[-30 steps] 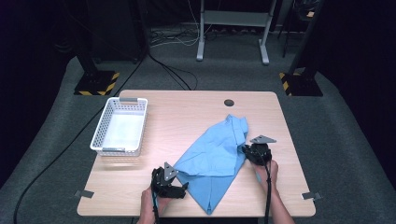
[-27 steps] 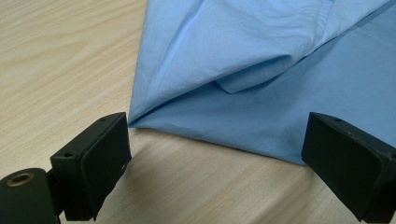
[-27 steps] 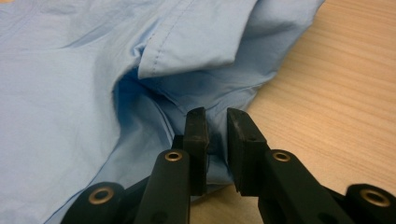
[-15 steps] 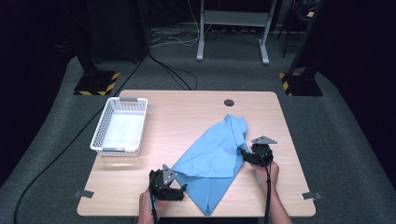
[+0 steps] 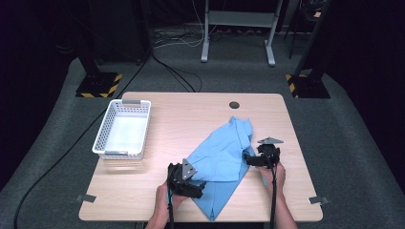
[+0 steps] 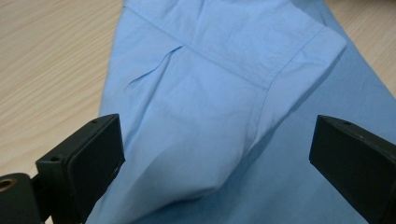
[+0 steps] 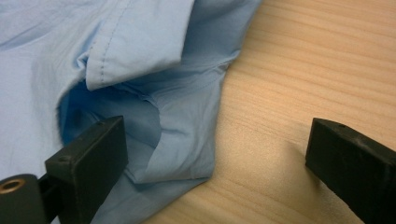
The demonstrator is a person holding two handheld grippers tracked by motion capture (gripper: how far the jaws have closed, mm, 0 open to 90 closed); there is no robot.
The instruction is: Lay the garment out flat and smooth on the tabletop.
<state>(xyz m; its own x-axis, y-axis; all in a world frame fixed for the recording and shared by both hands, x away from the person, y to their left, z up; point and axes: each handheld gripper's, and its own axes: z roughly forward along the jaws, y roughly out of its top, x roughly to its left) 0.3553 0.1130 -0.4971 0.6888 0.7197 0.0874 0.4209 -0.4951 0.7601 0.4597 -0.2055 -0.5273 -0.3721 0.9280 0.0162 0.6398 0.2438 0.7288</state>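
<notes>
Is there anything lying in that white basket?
No, the high view shows the basket with a bare white bottom, while the blue shirt lies spread on the table beside it.

blue shirt cut off at both gripper views' edges, forearms cropped at bottom edge

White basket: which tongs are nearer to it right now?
Left. The left tongs sit at the blue shirt's near-left edge, below and right of the white basket; the right tongs are across the shirt, farther away.
</notes>
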